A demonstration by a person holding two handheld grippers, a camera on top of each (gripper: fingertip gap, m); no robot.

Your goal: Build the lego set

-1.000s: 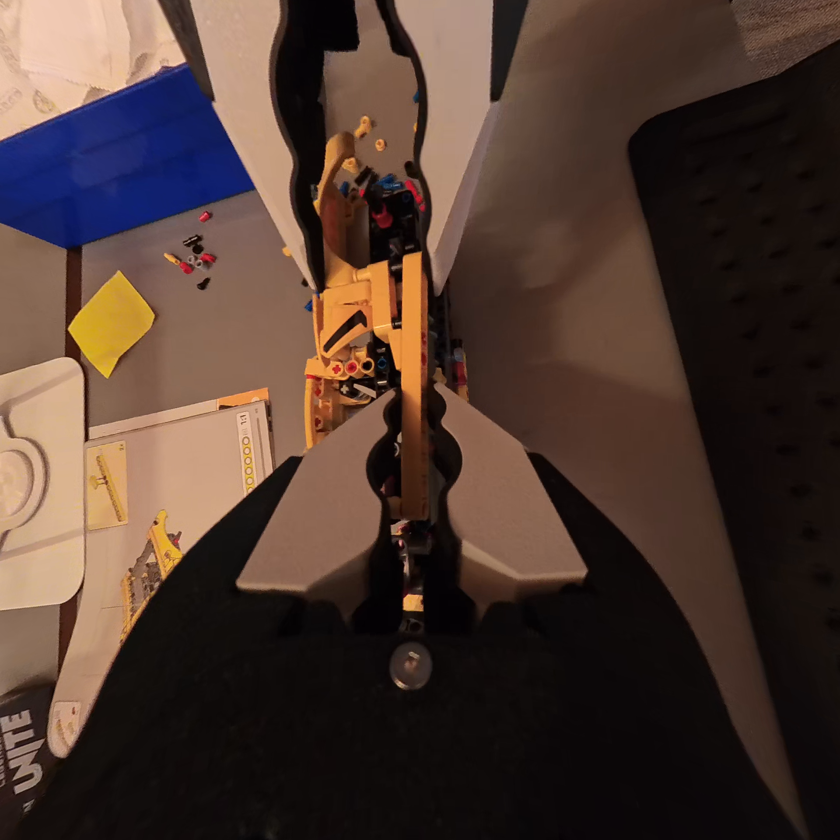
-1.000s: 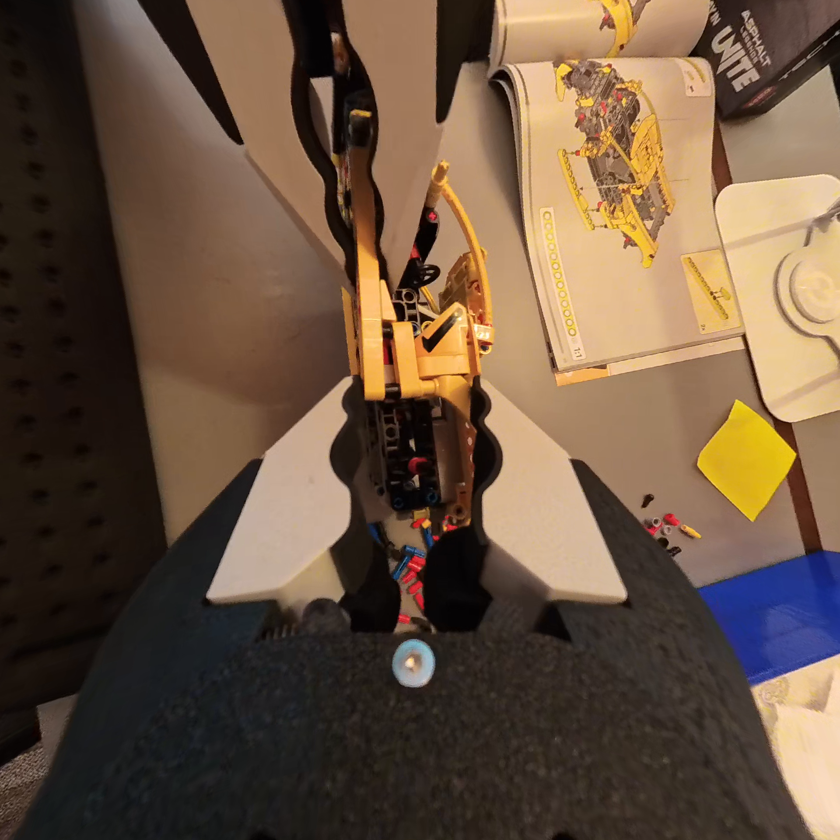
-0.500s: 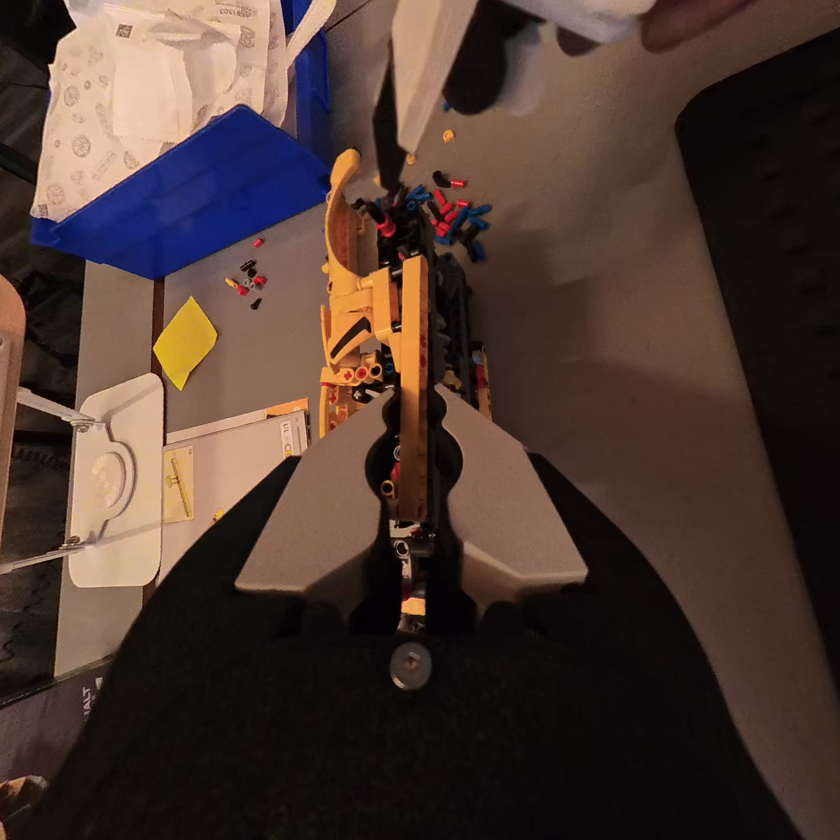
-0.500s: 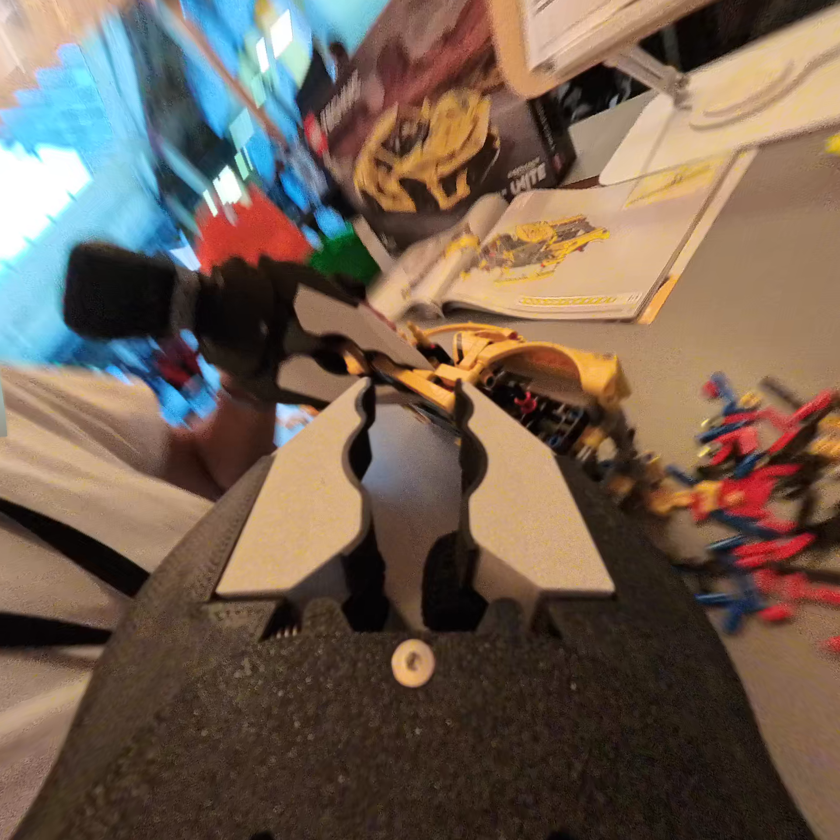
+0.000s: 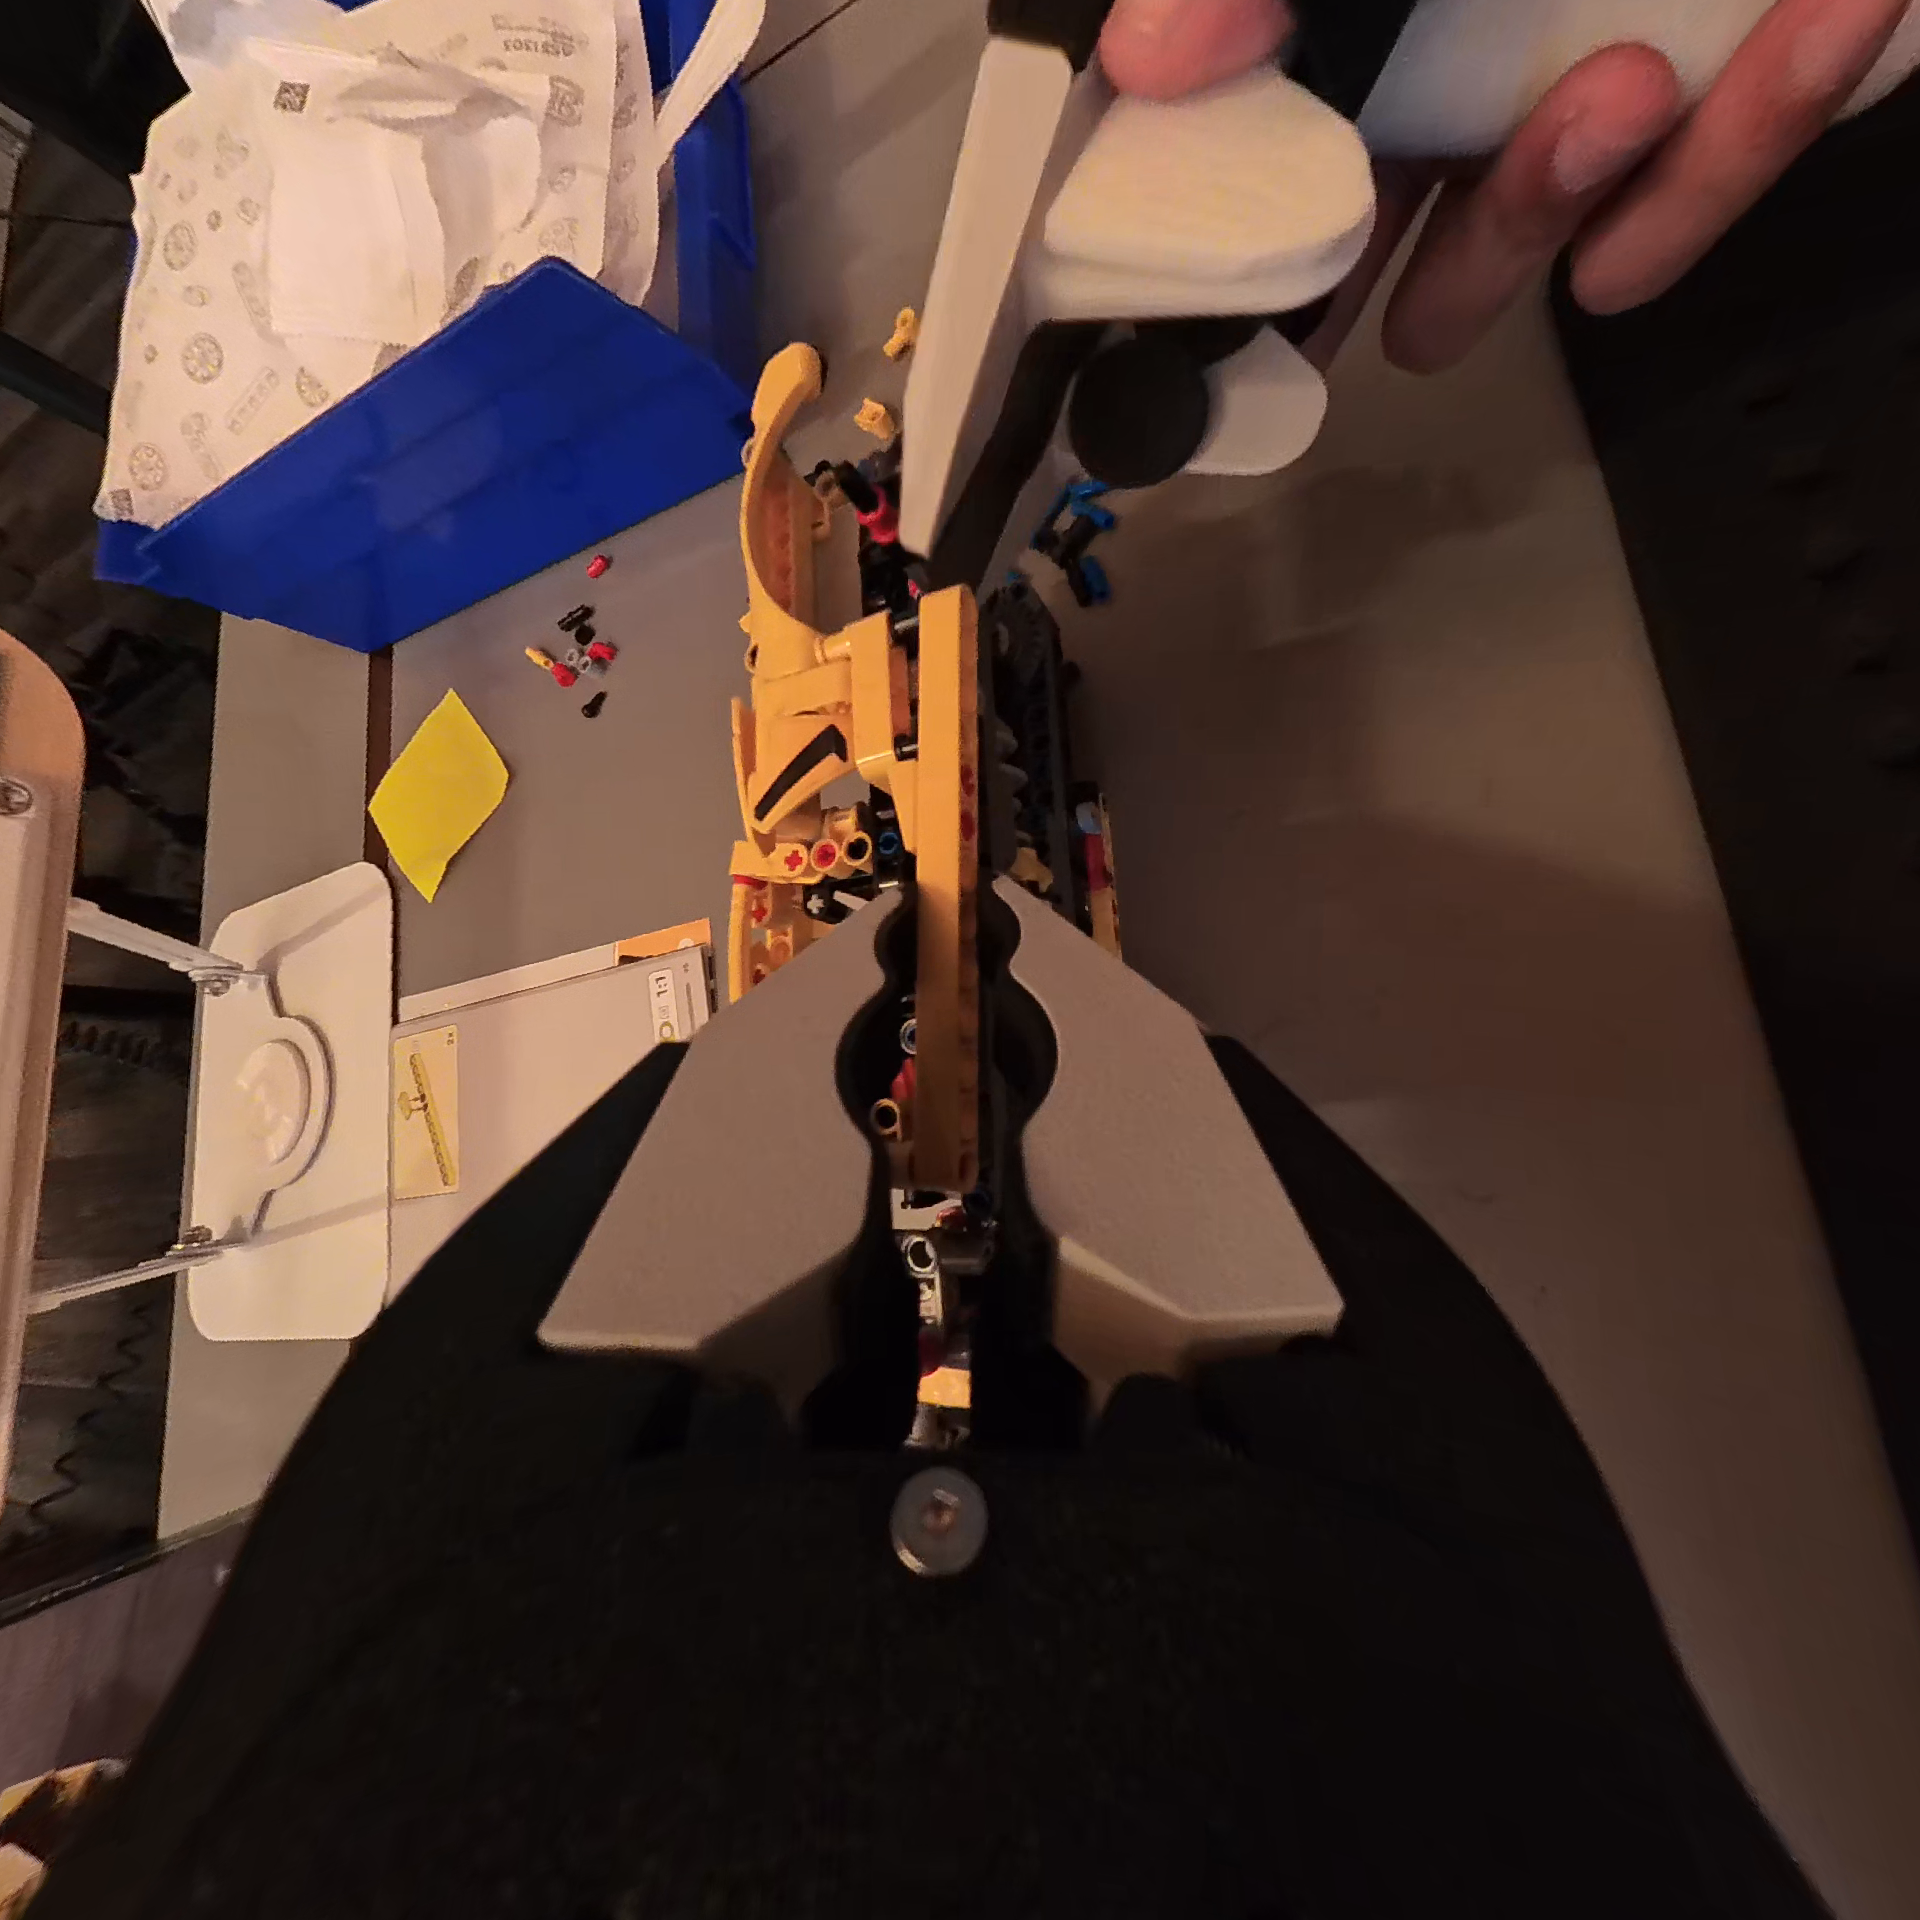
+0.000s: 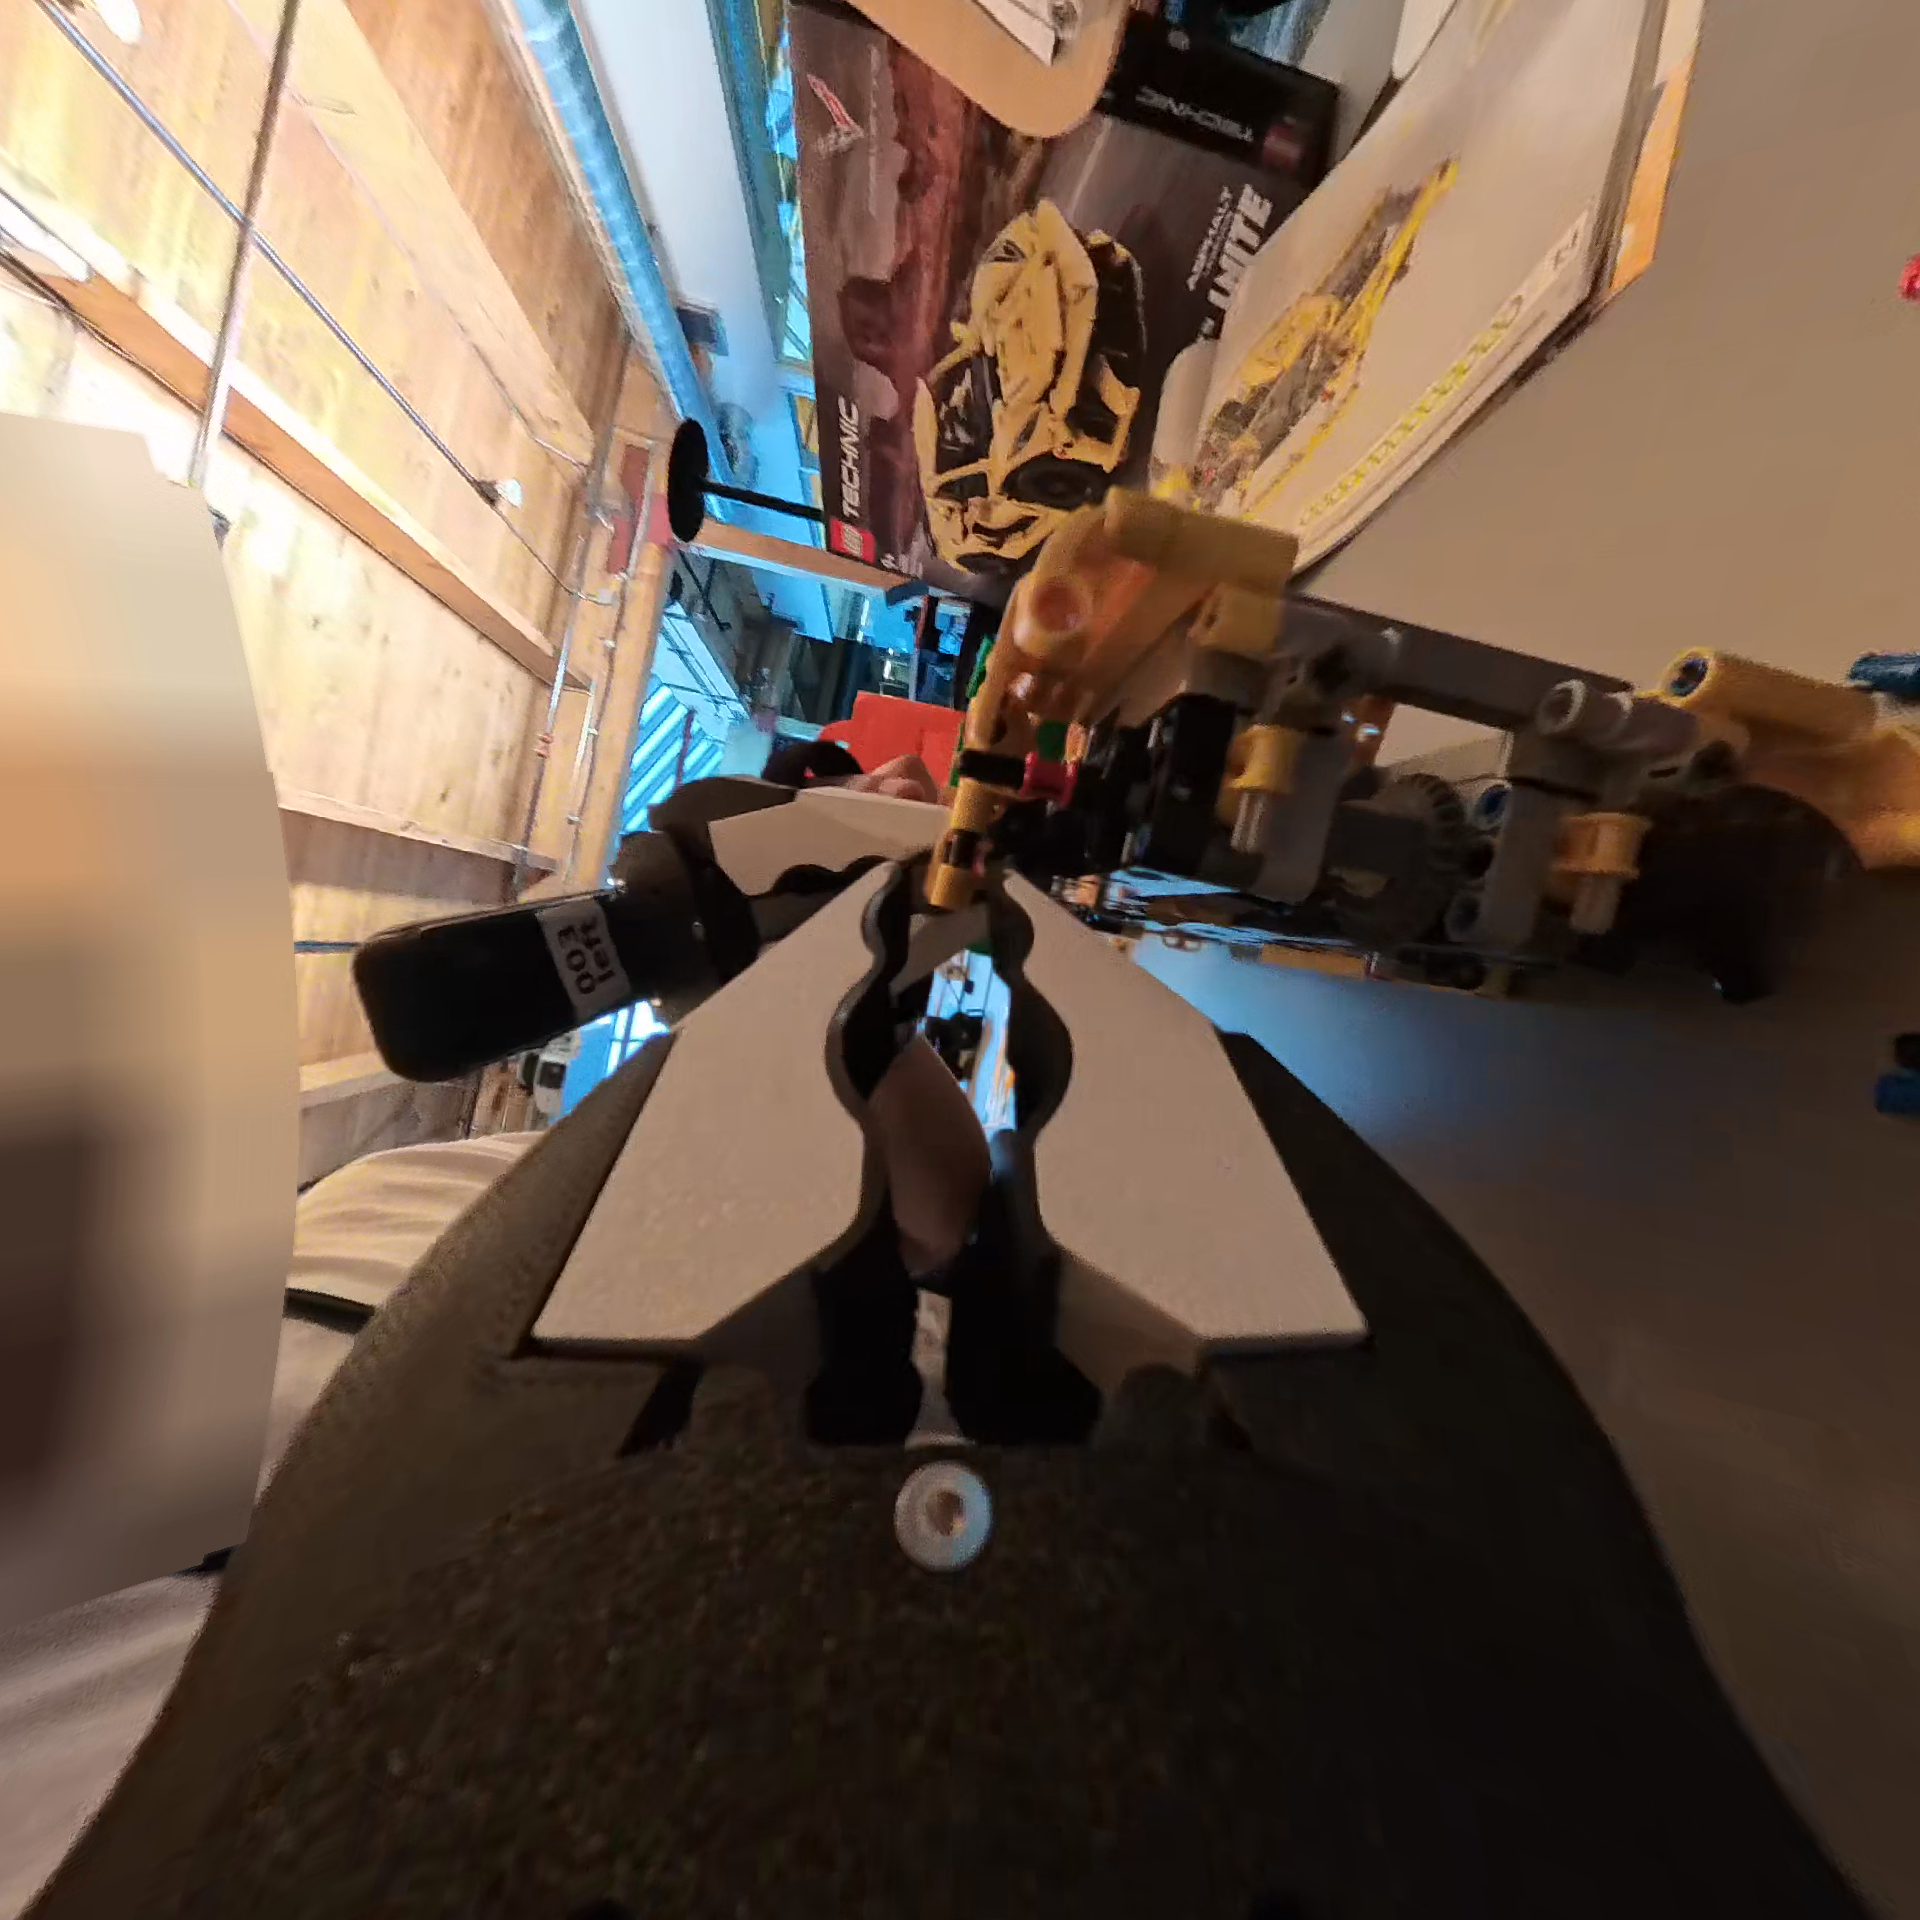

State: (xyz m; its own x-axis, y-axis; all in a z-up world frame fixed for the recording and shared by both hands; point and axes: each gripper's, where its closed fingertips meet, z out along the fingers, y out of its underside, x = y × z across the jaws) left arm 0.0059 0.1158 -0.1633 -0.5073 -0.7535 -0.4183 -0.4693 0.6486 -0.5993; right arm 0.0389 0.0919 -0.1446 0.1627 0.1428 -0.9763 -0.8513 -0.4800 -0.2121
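Left wrist view, left to right: white base plate point(image 5: 281, 1101) with a round recess lay at the far left of the grey table point(image 5: 1351, 831); above it a blue bin point(image 5: 447, 468) held printed white paper bags point(image 5: 343, 208); a yellow note point(image 5: 436, 790) and a small scatter of red and black pins point(image 5: 577, 655) lay between bin and open instruction booklet point(image 5: 551, 1049); the yellow lego model point(image 5: 831, 748) stood on edge at centre, its long yellow beam clamped between the fingers of the left gripper point(image 5: 940, 935); the right gripper point(image 5: 997, 343) came in from the upper right, tip just at the model's far end, a person's hand point(image 5: 1538, 197) on its white handle; loose blue pins point(image 5: 1075, 530) lay just right of it. Right wrist view, left to right: left gripper point(image 6: 665, 925) seen side-on, closed on the model's end; right gripper point(image 6: 951, 894) had its fingers apart, a small yellow part of the lego model point(image 6: 1299, 790) at the tips, contact probably not made, though the view was blurred there; the set's box point(image 6: 997, 343) and the booklet point(image 6: 1382, 312) stood behind the model.
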